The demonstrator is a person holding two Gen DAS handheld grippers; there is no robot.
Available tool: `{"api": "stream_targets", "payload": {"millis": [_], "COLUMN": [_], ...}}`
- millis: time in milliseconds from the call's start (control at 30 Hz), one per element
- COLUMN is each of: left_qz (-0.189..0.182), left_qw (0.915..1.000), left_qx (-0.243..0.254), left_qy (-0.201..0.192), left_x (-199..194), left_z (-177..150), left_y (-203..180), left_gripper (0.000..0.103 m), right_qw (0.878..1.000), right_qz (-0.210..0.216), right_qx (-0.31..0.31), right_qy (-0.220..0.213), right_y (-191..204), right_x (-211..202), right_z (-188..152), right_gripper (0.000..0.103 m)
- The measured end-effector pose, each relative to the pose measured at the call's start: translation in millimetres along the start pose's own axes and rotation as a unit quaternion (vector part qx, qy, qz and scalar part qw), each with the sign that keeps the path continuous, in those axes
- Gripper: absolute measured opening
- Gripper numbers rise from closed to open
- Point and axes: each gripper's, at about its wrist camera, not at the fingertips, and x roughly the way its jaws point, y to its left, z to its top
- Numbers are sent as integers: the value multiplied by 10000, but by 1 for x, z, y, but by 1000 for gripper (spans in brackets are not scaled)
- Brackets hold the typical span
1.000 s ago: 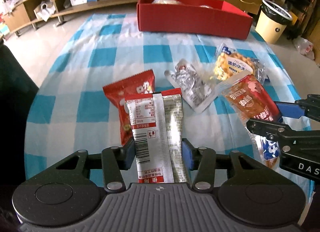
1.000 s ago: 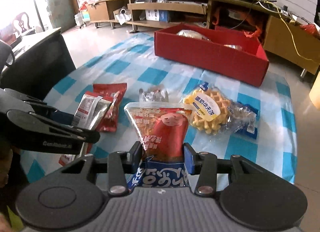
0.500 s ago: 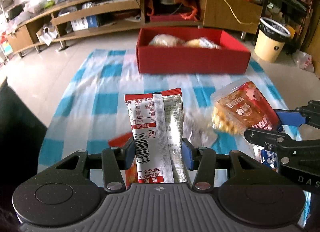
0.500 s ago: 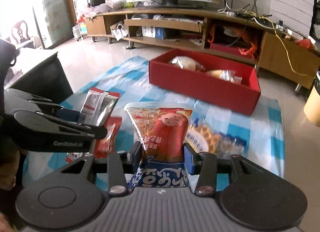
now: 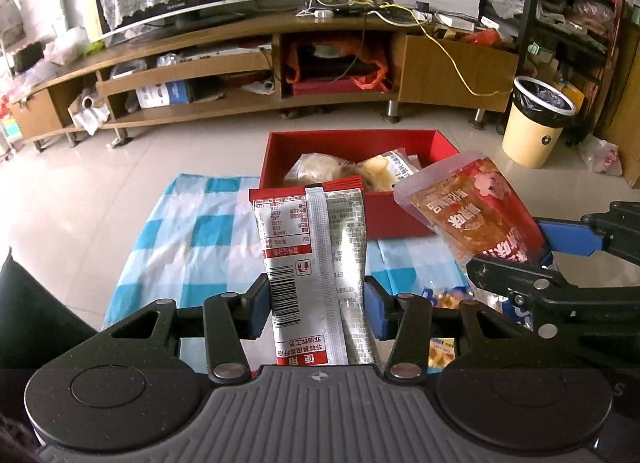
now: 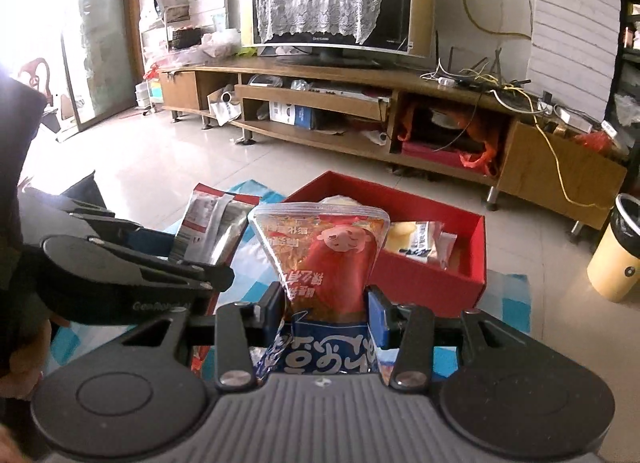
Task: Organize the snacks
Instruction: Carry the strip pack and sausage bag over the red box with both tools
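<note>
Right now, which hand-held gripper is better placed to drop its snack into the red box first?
Right hand-held gripper, probably: its orange packet already overlaps the red box.

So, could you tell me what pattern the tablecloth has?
Blue and white checks on the tablecloth, clearest in the left wrist view.

Silver-and-red sachet (image 5: 316, 275): back side showing w/ barcode and seam, upright, pinched low down btw the left gripper's fingers (image 5: 258, 311), in the air in front of the red box (image 5: 400, 219). Orange snack pouch (image 6: 324, 259): clear top, red cartoon-face label, blue bottom, upright, pinched btw the right gripper's fingers (image 6: 378, 317), also in front of the box, just right of the sachet. Red box: open-topped, on the checked cloth, w/ a few pale wrapped snacks (image 5: 352, 169) lying inside.
</note>
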Motion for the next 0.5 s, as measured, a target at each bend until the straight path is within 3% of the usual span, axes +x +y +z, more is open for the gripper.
{"api": "stream_targets", "payload": {"millis": [500], "left_qz": [-37], "left_qw": [9999], "left_qx": [1], "left_qy": [125], "left_x": [27], "left_z": [44], "left_y": [-2], "left_gripper": [56], "right_qw": [9999], "right_qz": [-34], "right_qx": [84], "right_qy": [82], "right_y": [-21], "right_x": [30], "right_z": [30], "right_gripper": [40]}}
